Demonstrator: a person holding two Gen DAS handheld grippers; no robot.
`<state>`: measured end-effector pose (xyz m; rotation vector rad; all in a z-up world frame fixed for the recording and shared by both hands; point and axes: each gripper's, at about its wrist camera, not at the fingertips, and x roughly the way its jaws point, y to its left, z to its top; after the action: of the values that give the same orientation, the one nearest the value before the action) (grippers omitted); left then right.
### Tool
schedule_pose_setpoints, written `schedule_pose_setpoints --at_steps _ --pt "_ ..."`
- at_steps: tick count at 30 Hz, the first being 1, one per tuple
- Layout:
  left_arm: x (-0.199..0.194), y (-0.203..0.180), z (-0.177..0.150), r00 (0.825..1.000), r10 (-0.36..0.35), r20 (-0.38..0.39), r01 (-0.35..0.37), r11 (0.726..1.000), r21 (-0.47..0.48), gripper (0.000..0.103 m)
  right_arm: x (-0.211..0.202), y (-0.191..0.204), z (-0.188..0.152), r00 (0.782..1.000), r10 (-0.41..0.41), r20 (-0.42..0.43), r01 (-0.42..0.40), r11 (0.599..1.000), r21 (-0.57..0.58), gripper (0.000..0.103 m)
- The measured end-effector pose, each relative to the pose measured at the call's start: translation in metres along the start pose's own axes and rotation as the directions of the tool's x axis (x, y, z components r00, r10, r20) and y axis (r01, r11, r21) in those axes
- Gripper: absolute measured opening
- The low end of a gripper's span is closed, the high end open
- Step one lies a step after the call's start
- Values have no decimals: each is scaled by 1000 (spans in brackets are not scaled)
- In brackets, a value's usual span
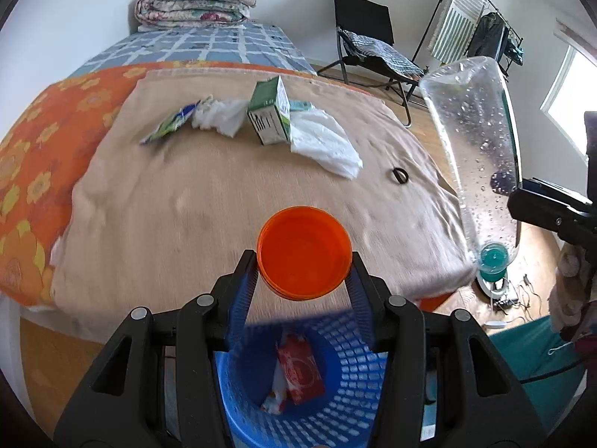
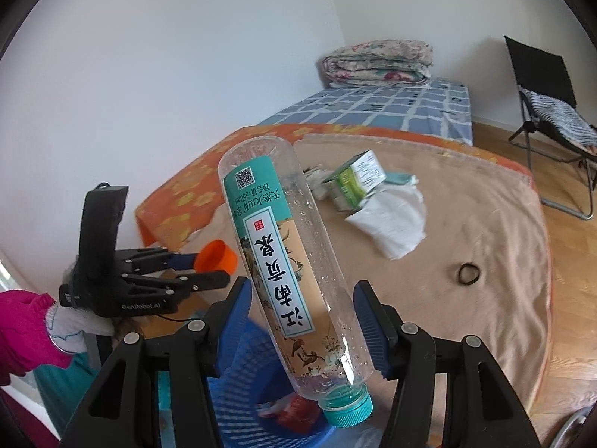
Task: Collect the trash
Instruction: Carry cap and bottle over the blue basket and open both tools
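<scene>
My left gripper (image 1: 304, 265) is shut on an orange plastic cup (image 1: 304, 252), held above the blue mesh trash basket (image 1: 335, 384), which holds a red wrapper (image 1: 300, 369). In the right wrist view the cup (image 2: 216, 257) and left gripper show at the left. A clear water bottle (image 2: 283, 261) with a teal cap hangs cap-down between the open fingers of my right gripper (image 2: 302, 298), over the basket (image 2: 242, 373); neither pad visibly touches it. The bottle also shows in the left wrist view (image 1: 474, 149). On the beige blanket lie a green carton (image 1: 270, 112), white tissues (image 1: 324, 142) and a wrapper (image 1: 168, 125).
A black hair tie (image 1: 399, 175) lies on the blanket (image 1: 186, 205). A folded quilt (image 1: 194, 2) sits at the bed's far end. A black folding chair (image 1: 369, 48) and a clothes rack (image 1: 474, 18) stand on the wooden floor.
</scene>
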<state>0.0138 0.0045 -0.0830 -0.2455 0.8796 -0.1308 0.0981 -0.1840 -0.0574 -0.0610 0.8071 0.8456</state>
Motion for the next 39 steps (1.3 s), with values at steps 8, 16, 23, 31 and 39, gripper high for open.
schedule_pose_setpoints --at_steps 8,16,23,31,39 --pt "-13 -3 -36 1000 -16 -23 15 1000 -16 49 9 24 -25 998 66 -17 -66 998 21 59" --pt "-13 -6 -60 998 -25 -50 24 999 -23 49 23 20 -43 995 96 -38 -92 991 95 59" --pt "-8 -13 -74 996 -31 -79 30 999 -11 49 35 26 -55 991 108 -75 -99 989 110 59" --pt "-4 -14 -82 994 -33 -102 32 999 -17 49 43 31 -64 988 118 -104 -106 987 119 59" --pt "0 -12 -84 992 -32 -125 29 999 -23 49 49 29 -68 986 110 -128 -92 986 139 61"
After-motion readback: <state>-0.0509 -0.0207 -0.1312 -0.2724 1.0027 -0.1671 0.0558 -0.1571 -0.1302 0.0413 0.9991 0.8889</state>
